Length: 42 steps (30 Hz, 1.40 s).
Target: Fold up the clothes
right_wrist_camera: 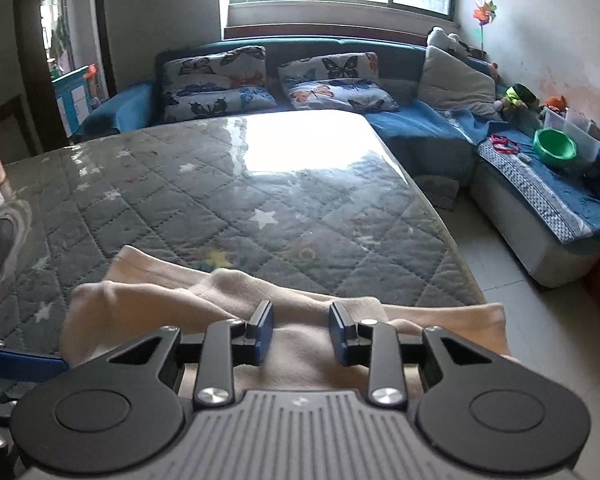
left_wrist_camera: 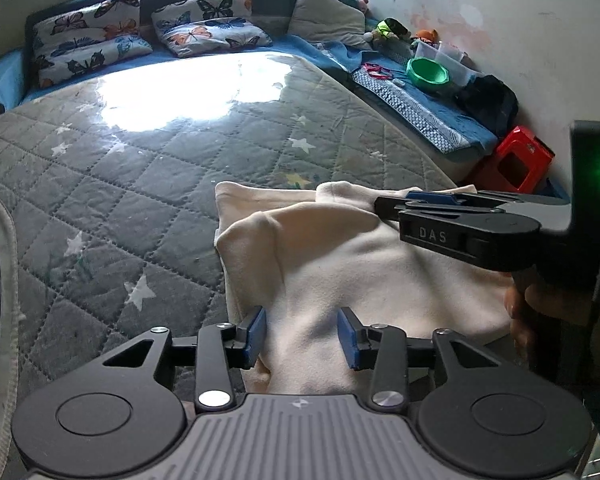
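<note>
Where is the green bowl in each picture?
Left wrist view: the green bowl sits upper right, on the blue bench by the wall.
Right wrist view: the green bowl sits far right, at mid height, on that same bench.
Shared landmark: the butterfly pillows at the back.

Grey quilted star-print table cover (right_wrist_camera: 148, 200) (glossy), cream garment (left_wrist_camera: 340, 248) on it
</note>
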Available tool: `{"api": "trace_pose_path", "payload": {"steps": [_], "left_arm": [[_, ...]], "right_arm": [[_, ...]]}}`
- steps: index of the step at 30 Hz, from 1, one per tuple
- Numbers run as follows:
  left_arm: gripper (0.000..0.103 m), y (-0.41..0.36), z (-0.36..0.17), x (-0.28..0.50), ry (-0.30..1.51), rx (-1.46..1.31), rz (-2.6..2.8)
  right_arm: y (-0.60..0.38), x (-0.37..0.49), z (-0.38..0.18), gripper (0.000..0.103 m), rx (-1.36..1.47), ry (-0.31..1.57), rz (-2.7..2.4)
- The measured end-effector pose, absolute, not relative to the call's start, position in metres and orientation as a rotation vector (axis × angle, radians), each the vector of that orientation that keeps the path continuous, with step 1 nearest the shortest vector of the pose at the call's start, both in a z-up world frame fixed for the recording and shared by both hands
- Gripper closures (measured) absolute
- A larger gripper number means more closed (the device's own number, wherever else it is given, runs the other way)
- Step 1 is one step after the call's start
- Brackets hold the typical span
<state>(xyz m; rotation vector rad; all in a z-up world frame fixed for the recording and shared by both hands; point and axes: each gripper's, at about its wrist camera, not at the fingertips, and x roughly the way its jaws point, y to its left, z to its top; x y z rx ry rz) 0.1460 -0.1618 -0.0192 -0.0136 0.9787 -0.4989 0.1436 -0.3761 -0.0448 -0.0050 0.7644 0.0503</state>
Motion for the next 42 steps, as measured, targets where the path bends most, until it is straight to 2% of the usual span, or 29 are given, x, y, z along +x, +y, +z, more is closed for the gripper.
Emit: {"api": "trace_pose_path", "payload": {"steps": [2,11,20,28,42], "left_arm": [[0.060,-0.159,-0.019,0.148,0.981,-0.020,-0.489],[0.054,-0.146,-0.023,0.151,1.004,-0.023,-0.439],[0.045,-0.140,-0.019,0.141,0.993,-0.015,-0.426],[0.039,-0.142,-0.019,0.127,0.980,0.006,-0.426],[0.031,-0.139,-0.021,0.118,0.984,0.014,-0.408]], "right_arm": [[-0.373,0.142,-0.040,0.067,-0.005,0.752,0.074],[-0.356,0.152,-0.046,0.067,-0.029,0.768,0.094],[-0.368,0.095,-0.020,0.064,-0.018,0.735,0.115],[-0.371,0.049,-0.037,0.064,-0.033,0.744,0.070],[-0.354,0.038,-0.043,0.064,-0.042,0.722,0.076]]}}
